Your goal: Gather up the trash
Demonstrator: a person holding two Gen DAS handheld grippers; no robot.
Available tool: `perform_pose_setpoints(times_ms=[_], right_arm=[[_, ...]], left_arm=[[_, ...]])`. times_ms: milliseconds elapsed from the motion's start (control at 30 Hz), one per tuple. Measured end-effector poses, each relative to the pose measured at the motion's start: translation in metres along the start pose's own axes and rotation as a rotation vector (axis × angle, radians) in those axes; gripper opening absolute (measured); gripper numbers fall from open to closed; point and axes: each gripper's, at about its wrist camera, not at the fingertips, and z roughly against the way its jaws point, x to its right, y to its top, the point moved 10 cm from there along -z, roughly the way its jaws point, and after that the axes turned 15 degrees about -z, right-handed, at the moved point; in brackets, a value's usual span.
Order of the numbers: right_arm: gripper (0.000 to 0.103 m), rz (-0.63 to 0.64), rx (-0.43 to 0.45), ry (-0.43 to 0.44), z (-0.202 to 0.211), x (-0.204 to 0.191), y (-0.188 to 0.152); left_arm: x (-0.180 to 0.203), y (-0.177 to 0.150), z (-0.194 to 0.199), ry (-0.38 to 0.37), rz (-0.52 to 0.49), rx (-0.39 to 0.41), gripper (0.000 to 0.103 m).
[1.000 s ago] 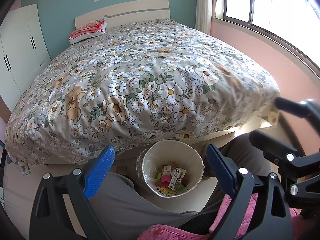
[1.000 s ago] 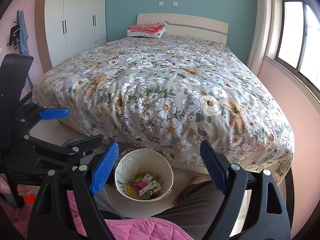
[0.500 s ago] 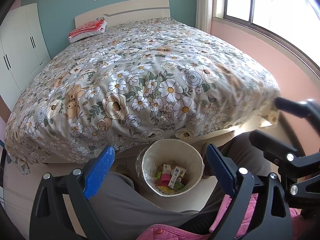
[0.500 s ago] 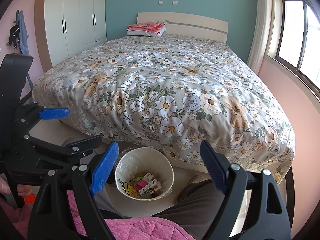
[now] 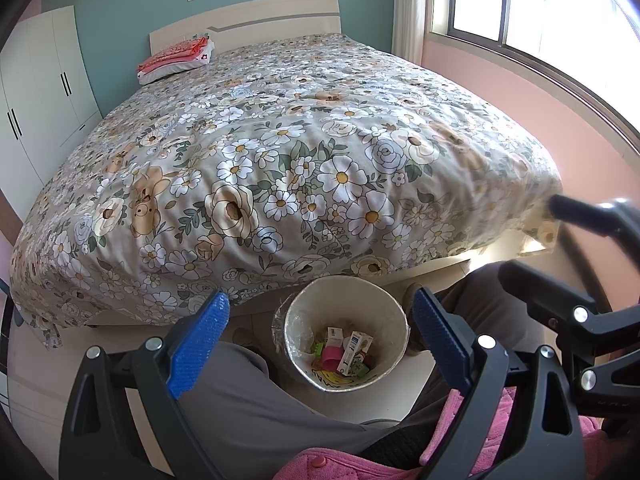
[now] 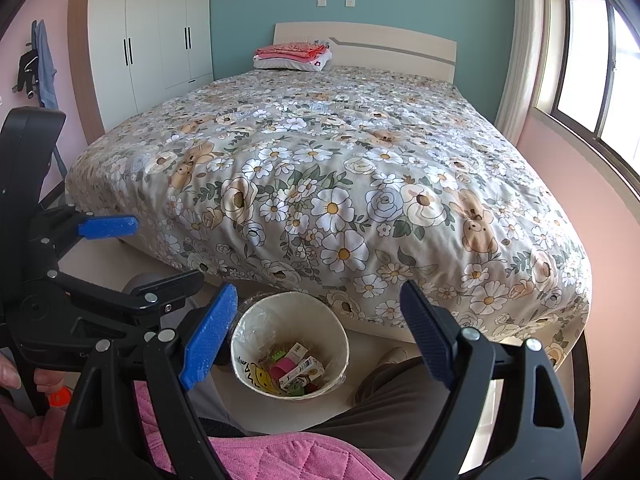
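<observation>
A small round bin (image 5: 347, 312) sits on the pale floor (image 5: 32, 376) right at the foot of the bed (image 5: 280, 152). It is cream on the inside and has a thin clear bag lining it. A bit of yellow drawing shows on its outer wall near the rim. The bin stands upright between the person's two legs (image 5: 256, 408) in grey trousers.

Down at the bottom of the bin lies the trash (image 6: 294, 372). There are two little white boxes with printing on them, a pink curved piece, and some green and yellow bits. They are all jumbled together in a small heap. The bin is mostly empty above them.

The left gripper (image 5: 320, 334) hangs over the bin, tilted down at it. Its blue fingers (image 5: 200, 338) are far apart and there is nothing between them. The right gripper (image 6: 320, 334) is just beside it and also tilts down at the bin. Its fingers are spread wide too and hold nothing.

The bed has a flowery cover with little bears on it. A folded red and white stack (image 6: 294, 56) lies by the headboard. A white wardrobe (image 6: 152, 44) stands against the wall.
</observation>
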Motion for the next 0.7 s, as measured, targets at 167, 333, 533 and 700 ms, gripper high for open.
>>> perform_pose_setpoints(times_ms=[167, 333, 533, 700], right_arm=[[0.083, -0.001, -0.006, -0.001, -0.0017, -0.0001, -0.0035], [0.083, -0.006, -0.015, 0.002, -0.0035, -0.0001, -0.0037], [0.083, -0.006, -0.016, 0.002, -0.0040, 0.0001, -0.0035], [0.083, -0.005, -0.020, -0.002, -0.0047, 0.0001, -0.0050]], left_arm=[[-0.0007, -0.0038, -0.0012, 0.000, 0.000, -0.004, 0.094], [-0.0009, -0.0041, -0.0016, 0.000, 0.000, -0.005, 0.094], [-0.0011, -0.0050, -0.0025, -0.006, 0.004, -0.010, 0.094], [-0.0009, -0.0059, -0.0047, -0.016, 0.009, -0.022, 0.094]])
